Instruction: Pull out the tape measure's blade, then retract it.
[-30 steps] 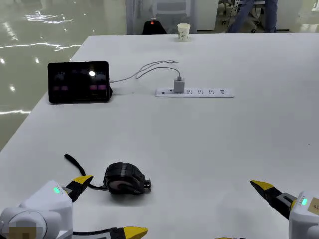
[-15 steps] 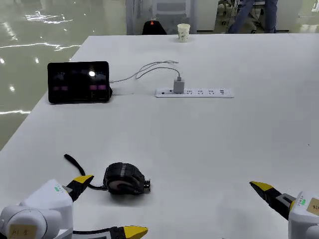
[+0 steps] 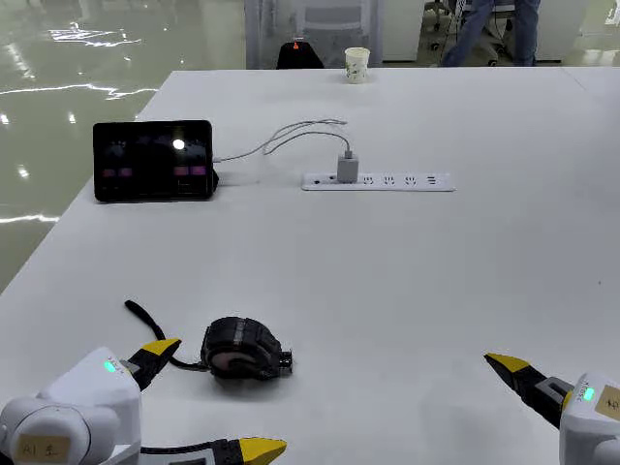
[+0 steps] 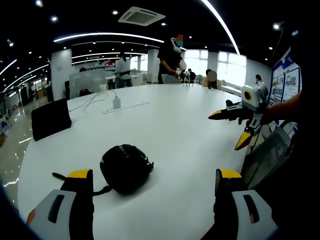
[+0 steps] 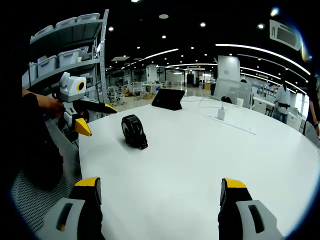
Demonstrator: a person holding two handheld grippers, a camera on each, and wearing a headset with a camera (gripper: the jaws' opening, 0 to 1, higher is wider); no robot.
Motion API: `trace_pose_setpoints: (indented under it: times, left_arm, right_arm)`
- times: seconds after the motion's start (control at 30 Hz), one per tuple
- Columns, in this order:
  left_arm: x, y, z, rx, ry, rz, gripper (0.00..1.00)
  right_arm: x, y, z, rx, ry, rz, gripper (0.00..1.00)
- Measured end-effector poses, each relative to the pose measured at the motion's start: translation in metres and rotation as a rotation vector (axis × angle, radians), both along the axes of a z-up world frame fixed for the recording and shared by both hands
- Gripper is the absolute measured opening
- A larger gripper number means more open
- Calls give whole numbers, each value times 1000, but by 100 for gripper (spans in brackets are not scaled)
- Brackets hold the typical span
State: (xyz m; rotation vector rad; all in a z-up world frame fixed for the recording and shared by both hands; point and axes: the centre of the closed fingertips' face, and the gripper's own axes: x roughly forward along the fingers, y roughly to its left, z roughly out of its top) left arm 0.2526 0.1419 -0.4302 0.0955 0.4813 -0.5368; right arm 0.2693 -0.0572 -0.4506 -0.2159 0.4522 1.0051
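Head view: tape measure on tabletop, blade in | left tool: held low, jaws spread wide, empty, tape measure just ahead | right tool: held low, jaws spread, empty, well apart from tape measure

The left gripper has a rounded white housing with a small green light glowing on top. There are handwritten marks on its round end cap. Its jaws are black and tipped in bright yellow. In the left gripper view their bases are pale grey, each with a dark oblong slot. The right gripper is built the same way, white with yellow-tipped black jaws, and it carries a tan label. A dark sleeve covers the arm behind the left gripper.
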Motion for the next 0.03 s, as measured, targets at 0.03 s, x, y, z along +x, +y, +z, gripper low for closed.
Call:
trace_pose_setpoints:
  times: [0.03]
  left_arm:
    - [0, 0, 0, 2, -2, 0, 99]
  right_arm:
    - [0, 0, 0, 0, 1, 0, 99]
